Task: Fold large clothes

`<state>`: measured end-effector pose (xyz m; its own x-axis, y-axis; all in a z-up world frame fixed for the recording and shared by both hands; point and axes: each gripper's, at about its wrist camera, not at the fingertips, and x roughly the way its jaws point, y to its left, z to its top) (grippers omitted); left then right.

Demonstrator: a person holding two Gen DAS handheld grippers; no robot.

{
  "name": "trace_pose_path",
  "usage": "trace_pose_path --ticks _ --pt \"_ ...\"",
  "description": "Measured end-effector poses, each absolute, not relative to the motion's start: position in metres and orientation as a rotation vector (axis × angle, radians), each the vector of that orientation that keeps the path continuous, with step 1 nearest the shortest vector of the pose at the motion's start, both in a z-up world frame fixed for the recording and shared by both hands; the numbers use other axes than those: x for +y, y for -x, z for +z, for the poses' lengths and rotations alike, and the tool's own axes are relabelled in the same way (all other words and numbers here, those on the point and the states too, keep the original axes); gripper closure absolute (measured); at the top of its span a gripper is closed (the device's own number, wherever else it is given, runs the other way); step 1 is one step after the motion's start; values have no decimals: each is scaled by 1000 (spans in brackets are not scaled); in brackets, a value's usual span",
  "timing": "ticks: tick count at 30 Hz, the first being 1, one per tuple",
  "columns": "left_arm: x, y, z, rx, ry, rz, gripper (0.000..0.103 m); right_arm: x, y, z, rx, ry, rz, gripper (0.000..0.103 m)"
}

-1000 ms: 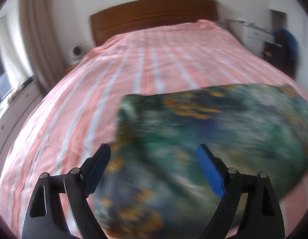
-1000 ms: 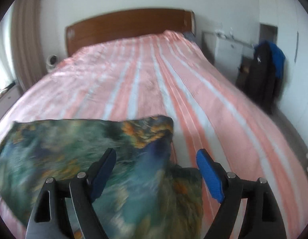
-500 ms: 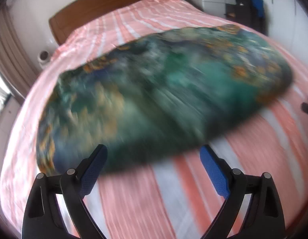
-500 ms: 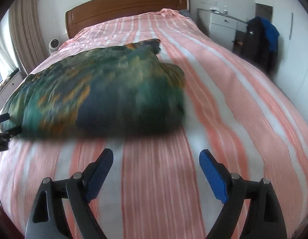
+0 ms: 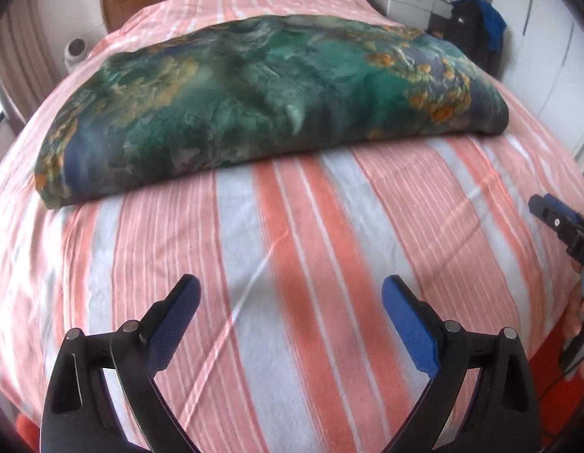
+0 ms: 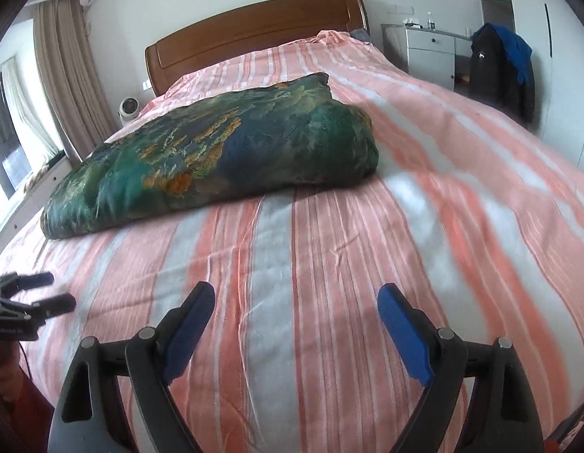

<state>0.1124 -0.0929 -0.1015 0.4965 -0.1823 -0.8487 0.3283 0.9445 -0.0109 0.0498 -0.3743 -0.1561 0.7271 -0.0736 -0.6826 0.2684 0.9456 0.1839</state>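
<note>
The folded green-and-blue patterned garment [image 5: 262,98] lies across the upper half of the frame on the striped pink bed [image 5: 292,264], free of both tools. Low in frame, the left hand-held gripper [image 5: 291,321] has just been opening, its jaws wide with nothing between them. The right hand-held gripper [image 6: 295,324] likewise gapes empty above bare sheet.

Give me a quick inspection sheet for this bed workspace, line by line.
Surface: striped bedspread, lightly wrinkled.
Job's things: green patterned garment folded, lying across the bed, touched by neither gripper.
Clutter: nothing seen on the bed.
Grippers: left gripper open, jaws just opened further, nothing between; right gripper open, nothing between.
Cables: thin dark cable below the person's right hand.
Surroundings: wooden headboard, curtain, white drawers, dark and blue clothes hanging.
</note>
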Motion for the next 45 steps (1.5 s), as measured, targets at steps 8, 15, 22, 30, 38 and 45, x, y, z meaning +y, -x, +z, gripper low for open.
trace_pose_path --ticks 8,15,22,30,38,45 --pt "-107 -142 -63 892 -164 -339 5 -386 -47 -157 701 -382 -163 16" --pt "-155 -199 -55 790 -248 -388 2 -427 -63 -151 641 -645 -157 16" --pt "-197 -195 -109 857 -571 -443 2 -469 -111 -157 606 -936 -78 15" --pt "-176 -221 6 877 -279 -603 2 -485 -155 -177 532 -1032 -165 40" --pt "-235 -268 49 1014 -229 -791 2 -371 -132 -64 377 -331 -133 70" --pt "-249 -259 61 993 -324 -737 2 -250 -138 -42 352 200 -32 70"
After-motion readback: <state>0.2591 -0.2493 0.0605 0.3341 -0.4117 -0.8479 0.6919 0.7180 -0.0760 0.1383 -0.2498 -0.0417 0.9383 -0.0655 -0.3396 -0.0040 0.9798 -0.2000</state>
